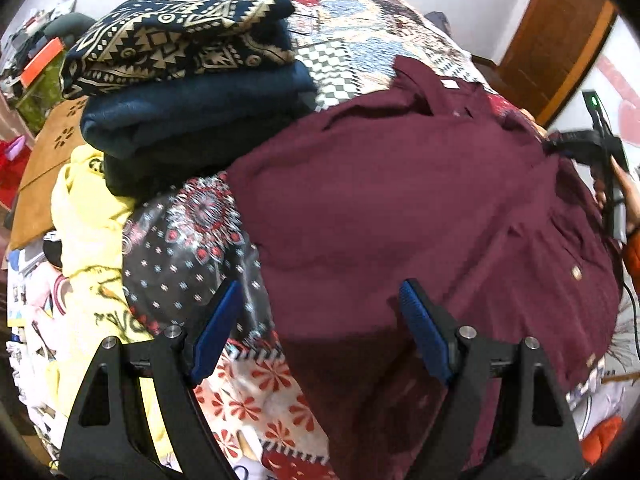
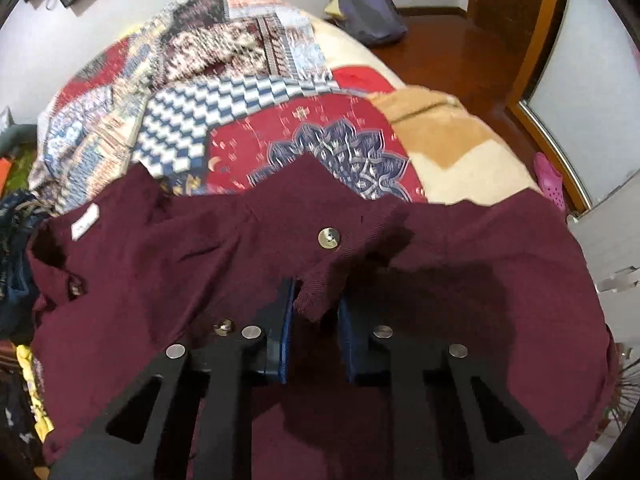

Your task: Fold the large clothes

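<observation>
Presently I find the maroon shirt (image 1: 400, 208) spread over the near part of a bed, on a patchwork bedspread (image 1: 340, 60). In my left wrist view its long axis runs from the collar (image 1: 436, 100) at the far upper right down toward the near edge, between my two grippers; the collar end points away from me, with a small white label (image 2: 85, 220) showing inside it. In my right wrist view the shirt lies broadside across the picture, collar at the left, and a buttoned flap (image 2: 326, 264) with one pale button (image 2: 329, 237) sits at centre.

My left gripper (image 1: 320, 332) hangs over the shirt's near left edge with its blue pads wide apart and nothing between them. My right gripper (image 2: 316, 312) has its jaws drawn narrow on the corner of the buttoned flap, and the cloth is pinched between the blue pads.

Beside the shirt to the left I note a stack of folded items: a navy and gold patterned cloth (image 1: 180, 36) on top of a plain navy garment (image 1: 192, 116). A yellow printed garment (image 1: 88, 208) lies loose below them, at the bed's edge.

Beyond the bed I see a polished wooden floor (image 2: 448, 52), a wooden door frame (image 2: 516, 20), a grey-blue bag (image 2: 370, 8) on the floor and a pink clog (image 2: 550, 178) near the wall.
</observation>
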